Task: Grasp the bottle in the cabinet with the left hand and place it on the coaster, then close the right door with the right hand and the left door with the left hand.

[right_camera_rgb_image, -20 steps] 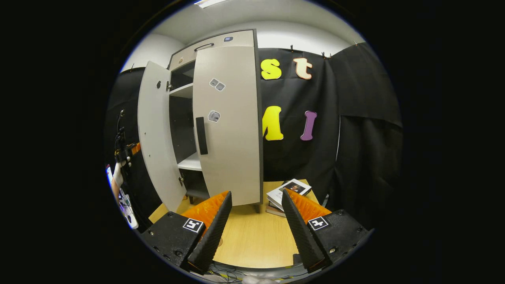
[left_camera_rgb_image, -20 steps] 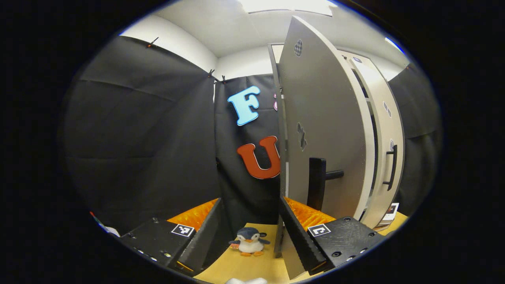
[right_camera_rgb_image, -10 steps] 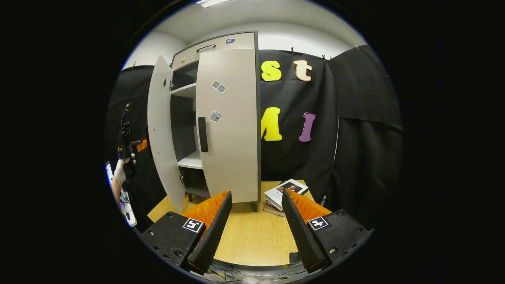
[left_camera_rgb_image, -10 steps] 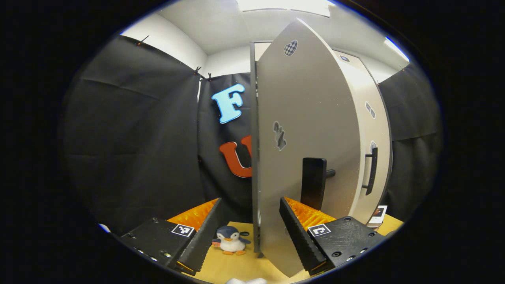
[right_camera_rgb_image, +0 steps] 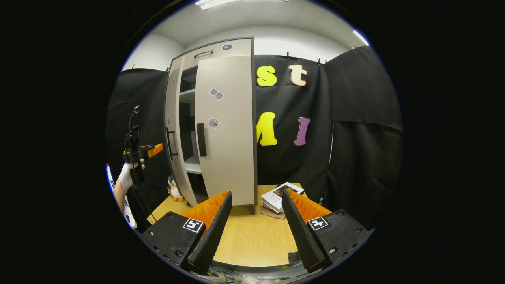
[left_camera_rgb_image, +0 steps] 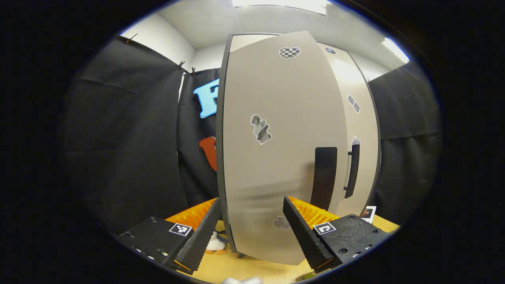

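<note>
The tall grey cabinet stands on the wooden table. Its right door lies flat against the cabinet front. The left door is ajar, and a narrow dark gap beside it shows the shelves. In the left gripper view the left door fills the middle, with its black handle just beyond my left gripper, which is open. A gloved hand holds that left gripper just short of the door; I cannot tell whether they touch. My right gripper hangs open over the table, back from the cabinet.
A penguin toy stands on the table by the cabinet's left foot, also visible as the penguin toy beside the door's edge. A stack of books lies to the right of the cabinet. Black cloth walls surround the booth.
The left door has swung from wide open to nearly shut, with my left gripper following it. The right gripper has barely moved.
</note>
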